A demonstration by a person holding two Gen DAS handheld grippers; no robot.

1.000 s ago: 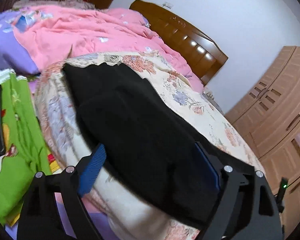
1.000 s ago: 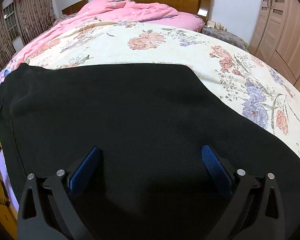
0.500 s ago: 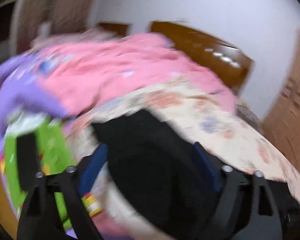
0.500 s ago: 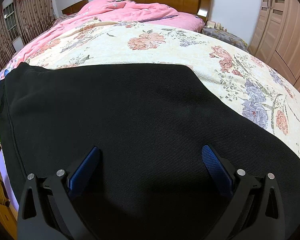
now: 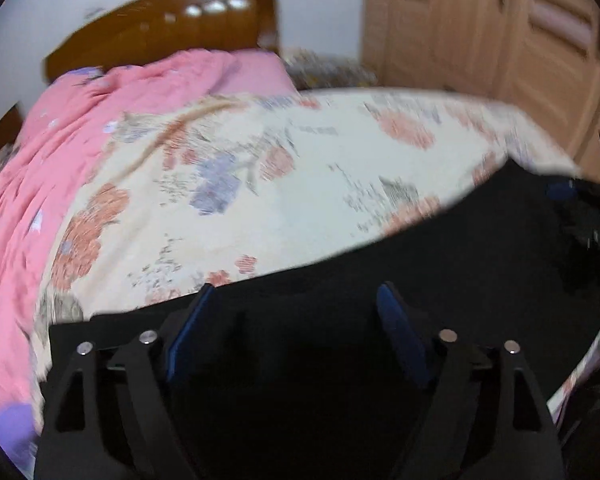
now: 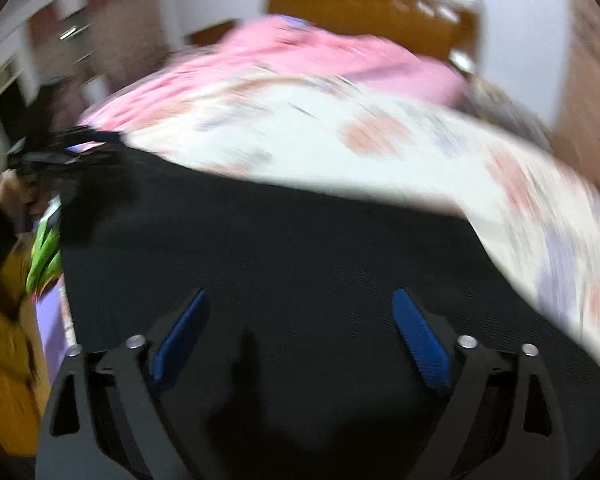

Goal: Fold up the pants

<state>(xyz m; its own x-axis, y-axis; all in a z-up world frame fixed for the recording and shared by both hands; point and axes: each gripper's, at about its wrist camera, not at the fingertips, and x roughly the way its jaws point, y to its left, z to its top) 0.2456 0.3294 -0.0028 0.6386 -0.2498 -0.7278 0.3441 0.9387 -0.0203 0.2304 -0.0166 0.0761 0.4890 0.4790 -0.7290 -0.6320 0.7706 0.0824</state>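
Black pants (image 5: 440, 264) lie spread across the near edge of a bed with a floral cream cover (image 5: 260, 184). My left gripper (image 5: 296, 300) is open above the pants' left end, blue pads apart, nothing between them. In the right wrist view the pants (image 6: 300, 248) fill the lower half, and my right gripper (image 6: 300, 300) is open over them. The left gripper (image 6: 56, 152) shows at the pants' far left corner in the right wrist view; the right gripper (image 5: 580, 200) shows dimly at the far right of the left wrist view. Both views are motion-blurred.
A pink quilt (image 5: 80, 120) is bunched at the far left of the bed before a wooden headboard (image 5: 172, 28). A wooden wardrobe (image 5: 500, 40) stands to the right. Green fabric (image 6: 44, 252) and a yellow object (image 6: 8, 360) lie beside the bed at left.
My left gripper has swung round to the right and now faces across the bed over the pants. My right gripper has also turned and shifted; both views went blurred. Both stay open.
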